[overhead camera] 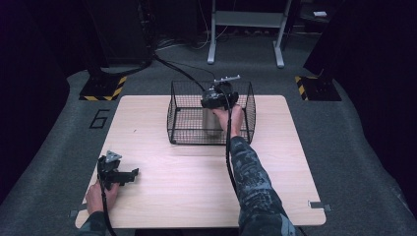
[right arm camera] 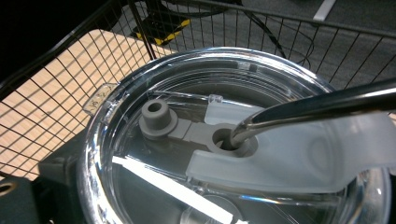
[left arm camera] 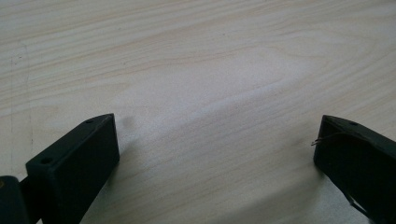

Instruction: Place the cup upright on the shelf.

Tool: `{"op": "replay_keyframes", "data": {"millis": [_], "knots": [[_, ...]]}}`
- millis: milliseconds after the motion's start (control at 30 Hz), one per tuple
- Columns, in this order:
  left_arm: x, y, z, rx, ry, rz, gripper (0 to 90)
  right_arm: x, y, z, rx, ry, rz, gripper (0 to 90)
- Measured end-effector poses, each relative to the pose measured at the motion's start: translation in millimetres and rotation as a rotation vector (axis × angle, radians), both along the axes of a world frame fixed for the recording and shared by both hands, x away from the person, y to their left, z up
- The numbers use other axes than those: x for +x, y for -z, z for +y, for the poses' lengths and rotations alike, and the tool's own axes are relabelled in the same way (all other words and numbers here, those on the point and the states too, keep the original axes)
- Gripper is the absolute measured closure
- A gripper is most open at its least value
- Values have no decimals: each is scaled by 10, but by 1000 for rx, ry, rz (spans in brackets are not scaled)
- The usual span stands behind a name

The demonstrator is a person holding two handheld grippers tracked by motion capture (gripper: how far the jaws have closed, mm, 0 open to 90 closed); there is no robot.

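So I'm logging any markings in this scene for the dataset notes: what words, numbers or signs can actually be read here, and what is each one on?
"6": dark numeral on the grey floor left of the table.
Yellow-and-black hazard stripes, no words: on the two floor plates behind the table.
Embossed marking on the clear tab of the tumbler lid: too blurred to read.

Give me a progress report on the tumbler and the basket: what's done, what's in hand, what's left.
Done: the tumbler stands upright inside the wire basket, clear lid on and metal straw through its hole. In hand: the right gripper sits over the tumbler's top; whether its jaws grip it cannot be told. The left gripper rests open on the bare table. Left: likely letting go and pulling the right hand out.
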State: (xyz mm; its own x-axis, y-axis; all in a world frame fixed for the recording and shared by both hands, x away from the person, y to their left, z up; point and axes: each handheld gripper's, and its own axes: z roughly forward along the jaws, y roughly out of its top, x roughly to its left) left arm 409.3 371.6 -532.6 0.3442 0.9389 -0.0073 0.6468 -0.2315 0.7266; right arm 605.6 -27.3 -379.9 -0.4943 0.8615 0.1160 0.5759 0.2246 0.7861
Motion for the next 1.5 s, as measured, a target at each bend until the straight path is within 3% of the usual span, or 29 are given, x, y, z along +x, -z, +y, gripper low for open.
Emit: {"op": "replay_keyframes", "data": {"millis": [233,700,933,1067,1167,1333,1500], "knots": [[-1,-2,2,3,2,3,1,16,103,-5,8,29,8,35],[0,1,-1,0,-2,-2,1,8,184,13,-7,31,-6,34],[1,1,0,5,-2,-4,1,-138,237,-2,-42,1,-43,31],[1,-2,3,5,1,0,1,-166,236,2,-44,1,-37,30],[1,0,1,4,-1,-3,1,-182,260,-10,-62,-22,-60,26],[4,-2,4,6,3,-1,1,-185,254,-8,-65,-20,-59,24],[8,-10,11,12,9,5,1,-177,216,-3,-58,7,-4,0]]}}
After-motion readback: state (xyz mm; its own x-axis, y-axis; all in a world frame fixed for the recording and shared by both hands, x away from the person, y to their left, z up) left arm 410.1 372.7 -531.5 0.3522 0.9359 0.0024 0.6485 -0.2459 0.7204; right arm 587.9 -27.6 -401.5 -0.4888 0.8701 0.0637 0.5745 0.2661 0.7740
